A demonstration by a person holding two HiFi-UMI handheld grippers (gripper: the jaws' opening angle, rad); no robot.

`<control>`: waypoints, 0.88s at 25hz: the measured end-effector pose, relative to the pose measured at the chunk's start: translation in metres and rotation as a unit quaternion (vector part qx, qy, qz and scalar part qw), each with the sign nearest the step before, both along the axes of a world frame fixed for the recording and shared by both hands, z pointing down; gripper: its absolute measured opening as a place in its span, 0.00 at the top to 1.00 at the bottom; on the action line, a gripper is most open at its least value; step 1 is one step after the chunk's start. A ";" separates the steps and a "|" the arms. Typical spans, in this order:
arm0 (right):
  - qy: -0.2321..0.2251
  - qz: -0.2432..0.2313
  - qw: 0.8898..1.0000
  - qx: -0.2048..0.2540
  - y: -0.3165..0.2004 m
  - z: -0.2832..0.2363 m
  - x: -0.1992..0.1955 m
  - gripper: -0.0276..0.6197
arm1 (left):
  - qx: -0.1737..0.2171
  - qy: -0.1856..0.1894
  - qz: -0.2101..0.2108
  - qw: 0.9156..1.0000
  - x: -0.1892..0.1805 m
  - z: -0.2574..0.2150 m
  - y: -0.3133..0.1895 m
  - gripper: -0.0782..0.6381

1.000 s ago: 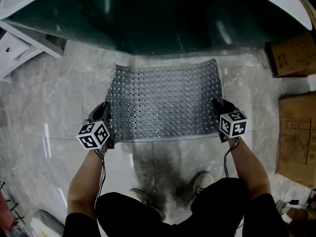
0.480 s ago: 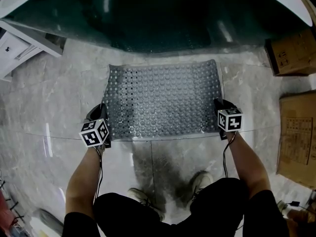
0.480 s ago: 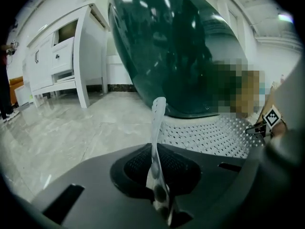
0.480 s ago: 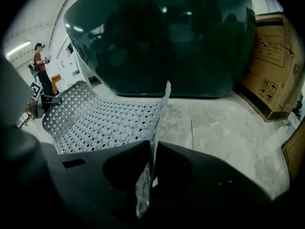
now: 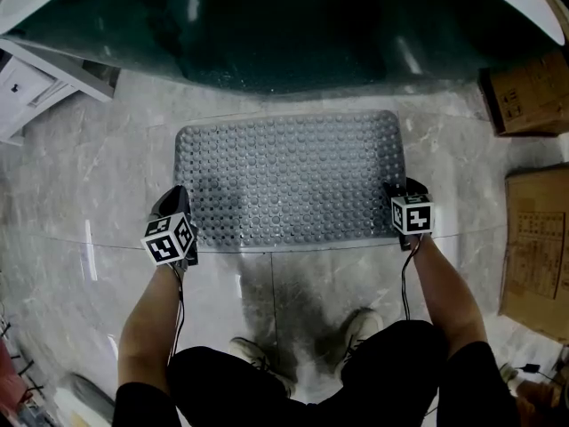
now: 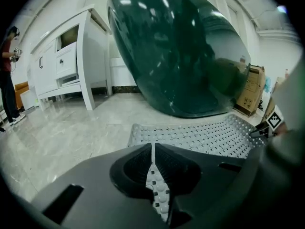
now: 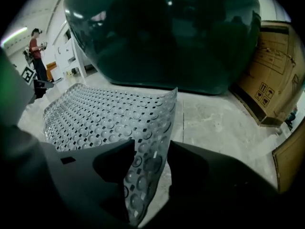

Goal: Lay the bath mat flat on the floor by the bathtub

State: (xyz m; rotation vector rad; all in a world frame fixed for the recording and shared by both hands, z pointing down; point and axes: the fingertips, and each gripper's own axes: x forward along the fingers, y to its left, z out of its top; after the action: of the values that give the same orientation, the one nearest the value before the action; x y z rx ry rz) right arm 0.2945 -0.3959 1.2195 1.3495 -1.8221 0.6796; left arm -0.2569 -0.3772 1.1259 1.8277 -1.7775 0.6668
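Observation:
The grey studded bath mat [image 5: 289,181] lies spread on the marble floor in front of the dark green bathtub [image 5: 284,34]. My left gripper [image 5: 180,210] is at the mat's near left corner. In the left gripper view its jaws [image 6: 152,151] are shut on the mat's thin edge [image 6: 190,135]. My right gripper [image 5: 397,194] is at the near right corner. Its jaws [image 7: 151,156] have just been opening and stand apart. The mat's curled-up corner [image 7: 143,142] hangs loosely between them.
Cardboard boxes [image 5: 524,96] [image 5: 533,247] stand on the right, close to the mat's right edge. A white cabinet [image 5: 36,87] is at the left beside the tub. A person [image 6: 7,75] stands far off. The wearer's shoes [image 5: 258,354] are just behind the mat.
The mat's far edge has come down to the floor and the mat has spread out wider and flat. Both grippers have sunk a little at its near corners.

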 end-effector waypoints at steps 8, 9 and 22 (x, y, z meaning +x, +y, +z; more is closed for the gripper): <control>0.009 0.009 1.000 0.013 0.001 -0.007 0.012 0.58 | 0.013 0.011 0.020 1.000 0.015 -0.009 -0.003 0.85; 0.008 0.006 1.000 0.017 0.001 -0.009 0.012 0.58 | 0.014 0.011 0.022 1.000 0.017 -0.010 -0.003 0.85; -0.050 -0.057 0.993 0.092 -0.013 -0.072 -0.056 0.92 | 0.042 0.035 0.058 0.997 0.037 -0.042 -0.002 0.85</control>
State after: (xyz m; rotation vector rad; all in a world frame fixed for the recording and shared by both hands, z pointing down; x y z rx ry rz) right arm 0.2383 -0.4089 1.1478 1.3362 -2.0675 0.5380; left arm -0.2194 -0.3792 1.0844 1.9981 -1.6875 0.5729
